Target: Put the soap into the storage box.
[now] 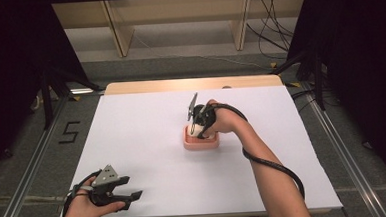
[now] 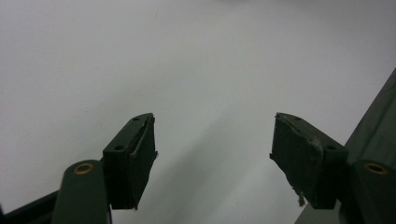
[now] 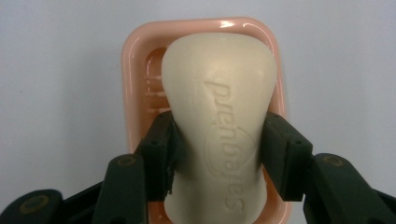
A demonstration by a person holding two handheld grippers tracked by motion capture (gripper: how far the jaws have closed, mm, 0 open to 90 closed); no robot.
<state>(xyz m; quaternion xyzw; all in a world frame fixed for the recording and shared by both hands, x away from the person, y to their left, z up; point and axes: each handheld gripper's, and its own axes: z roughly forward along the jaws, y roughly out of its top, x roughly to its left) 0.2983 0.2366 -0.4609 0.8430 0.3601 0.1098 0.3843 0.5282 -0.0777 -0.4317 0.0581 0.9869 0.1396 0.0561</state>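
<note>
Cream soap bar (image 3: 219, 126) clamped in my right gripper (image 3: 217, 154) over pink soap dish (image 3: 133, 70); left gripper (image 2: 212, 154) fingers wide apart, empty, on white desk (image 1: 142, 136).

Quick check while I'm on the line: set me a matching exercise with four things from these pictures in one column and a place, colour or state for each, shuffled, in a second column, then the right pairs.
Things
1. soap bar
2. soap dish
3. left tongs
4. right tongs

Descriptions
A. pink, on the white table cover near its middle
B. open, nothing between the jaws, at the near left corner
C. cream, with raised lettering, gripped on both sides
D. shut on the bar, over the dish

Pairs: 1-C, 2-A, 3-B, 4-D
</note>
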